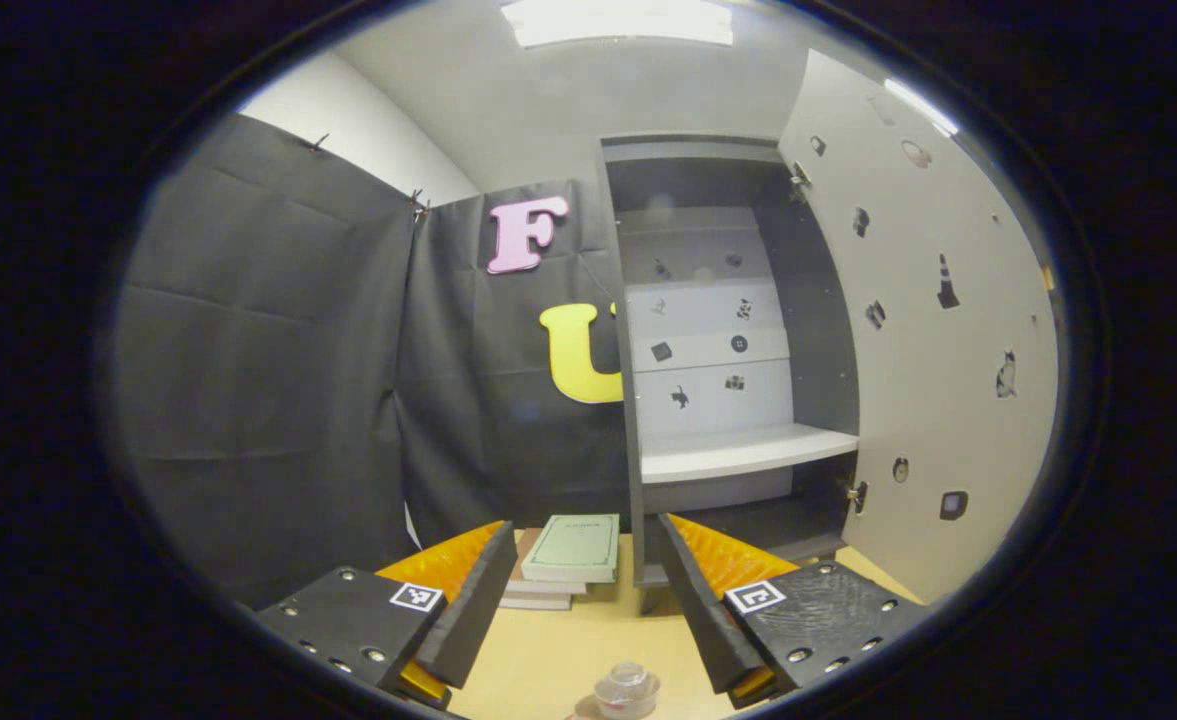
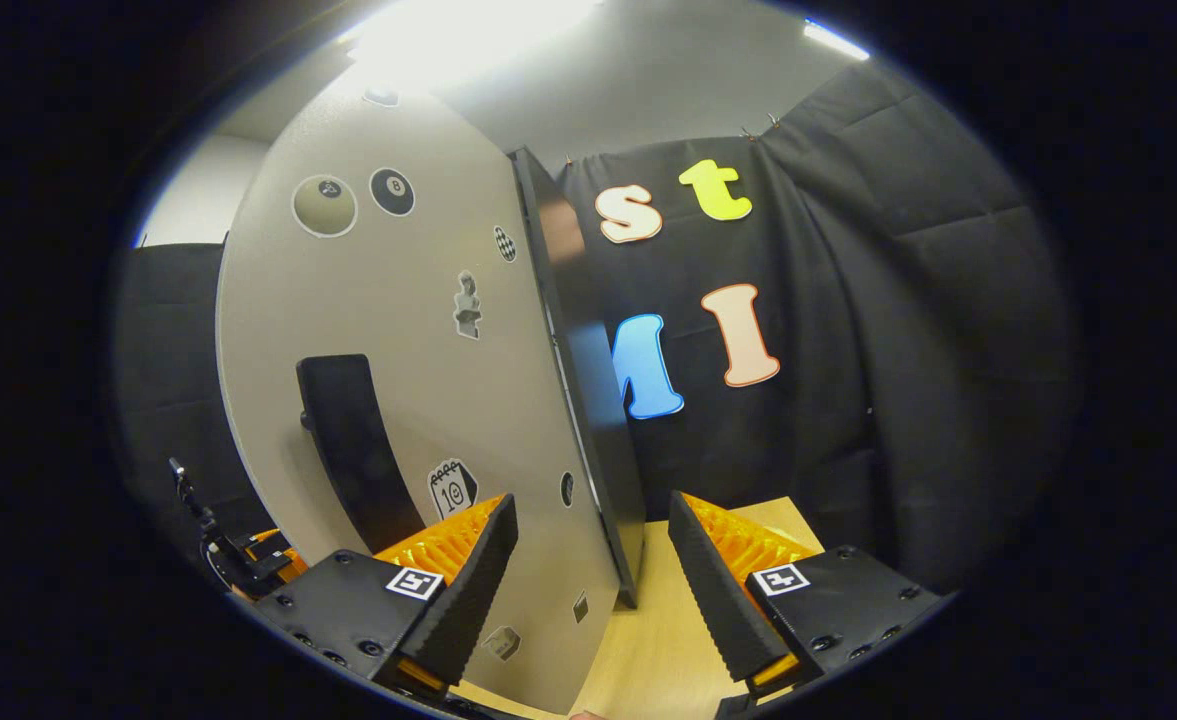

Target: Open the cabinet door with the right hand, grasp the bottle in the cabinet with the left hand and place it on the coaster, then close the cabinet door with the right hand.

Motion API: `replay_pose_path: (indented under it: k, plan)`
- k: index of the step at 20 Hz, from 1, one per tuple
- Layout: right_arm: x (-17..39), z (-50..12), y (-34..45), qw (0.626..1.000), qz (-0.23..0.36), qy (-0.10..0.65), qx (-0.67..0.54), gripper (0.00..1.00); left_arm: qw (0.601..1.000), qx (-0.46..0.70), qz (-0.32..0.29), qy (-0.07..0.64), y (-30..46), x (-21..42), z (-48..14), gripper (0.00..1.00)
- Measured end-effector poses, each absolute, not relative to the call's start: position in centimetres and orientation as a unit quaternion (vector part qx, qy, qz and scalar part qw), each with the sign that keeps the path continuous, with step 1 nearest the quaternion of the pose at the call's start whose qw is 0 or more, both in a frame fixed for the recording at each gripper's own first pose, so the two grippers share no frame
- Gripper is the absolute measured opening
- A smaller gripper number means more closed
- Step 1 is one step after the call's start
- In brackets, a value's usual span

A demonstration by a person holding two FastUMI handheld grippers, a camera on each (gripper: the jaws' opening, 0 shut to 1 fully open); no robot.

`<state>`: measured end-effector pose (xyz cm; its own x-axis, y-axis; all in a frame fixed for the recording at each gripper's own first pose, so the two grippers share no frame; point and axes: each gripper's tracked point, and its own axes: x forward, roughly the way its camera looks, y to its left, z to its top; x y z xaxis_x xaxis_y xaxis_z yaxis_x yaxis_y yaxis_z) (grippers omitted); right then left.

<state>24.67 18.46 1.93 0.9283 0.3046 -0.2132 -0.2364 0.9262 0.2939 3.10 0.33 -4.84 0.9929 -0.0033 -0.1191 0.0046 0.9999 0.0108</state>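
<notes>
Door (image 2: 398,400) stands wide open, its free edge just ahead of the right gripper (image 2: 588,580), between the two fingers but not pinched. Right jaws spread, nothing held. Dark handle (image 2: 353,450) sits on the door face ahead-left of the left finger.

Left gripper (image 1: 583,610) also released, jaws apart, empty. Bottle (image 1: 627,690) is directly below and between its fingers, at the near edge of the table (image 1: 548,660), cap up. Coaster under it hard to make out; a thin rim shows beside the base, cannot confirm. Cabinet (image 1: 738,450) interior ahead-right of left gripper, shelves bare. Books (image 1: 570,555) stacked straight ahead, beyond the fingertips.

Judgement: placing looks done; closing the door is the step in hand.

To do it well:
- Push with the right fingers flat against the door's outer face near the free edge, not the hinge side.
- Follow the arc; don't shove straight.
- Lift the left gripper back clear of the bottle first, so the swing meets nothing.
- Ease off near the frame to avoid a slam.
</notes>
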Motion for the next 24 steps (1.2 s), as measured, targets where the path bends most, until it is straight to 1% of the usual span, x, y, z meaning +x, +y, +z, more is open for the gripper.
replay_pose_path:
  k: [1,2,4,5,6,10,11,12,13,14,15,16,18,19,23,24]
  plan:
    - [24.7,2.1,18.8,0.974,0.137,0.126,0.129,0.96,0.998,0.003,-0.005,0.060,0.7,3.4,-4.9,0.84]
    - [24.4,2.3,19.5,0.975,0.138,0.126,0.123,0.89,0.998,0.003,-0.006,0.059,1.2,3.8,-5.0,0.84]
    - [24.2,2.7,20.6,0.977,0.138,0.121,0.107,0.89,0.998,0.004,-0.008,0.058,2.2,4.2,-5.1,0.84]
    - [24.1,2.8,21.1,0.978,0.140,0.118,0.100,0.89,0.998,0.001,-0.009,0.057,2.5,4.4,-5.0,0.87]
    - [24.3,2.9,21.7,0.979,0.142,0.116,0.093,0.89,0.998,-0.002,-0.011,0.057,2.8,4.6,-5.2,0.84]
    - [23.7,3.1,23.9,0.979,0.151,0.111,0.081,0.89,0.998,-0.004,-0.013,0.063,4.0,5.1,-6.0,0.84]
    - [23.7,3.1,24.4,0.979,0.154,0.109,0.080,0.89,0.998,-0.003,-0.014,0.064,4.4,5.2,-6.1,0.87]
    - [23.8,3.1,25.0,0.978,0.157,0.108,0.080,0.96,0.998,-0.004,-0.014,0.064,4.8,5.1,-6.2,0.87]
    - [23.9,3.1,25.5,0.978,0.159,0.107,0.081,0.96,0.998,-0.007,-0.011,0.064,5.4,4.9,-6.2,0.84]
    - [24.1,3.0,26.1,0.978,0.162,0.107,0.082,0.96,0.998,-0.012,-0.010,0.063,6.0,4.7,-6.2,0.84]
    - [24.2,2.9,26.7,0.977,0.164,0.107,0.083,0.96,0.998,-0.015,-0.008,0.063,6.5,4.6,-6.3,0.87]
    - [24.3,3.1,27.3,0.977,0.167,0.106,0.083,0.96,0.998,-0.018,-0.007,0.063,7.0,4.4,-6.4,0.84]
    - [24.3,3.1,28.4,0.976,0.173,0.104,0.081,0.96,0.998,-0.018,-0.003,0.062,8.0,4.2,-6.5,0.84]
    - [24.3,3.2,29.0,0.975,0.177,0.103,0.080,0.97,0.998,-0.018,0.000,0.061,8.4,4.1,-6.5,0.87]
    - [25.0,3.2,31.1,0.973,0.192,0.099,0.086,0.97,0.998,-0.020,0.010,0.058,10.3,3.4,-6.5,0.87]
    - [25.4,3.2,31.8,0.972,0.194,0.098,0.089,0.96,0.998,-0.020,0.012,0.058,10.7,3.3,-6.6,0.84]
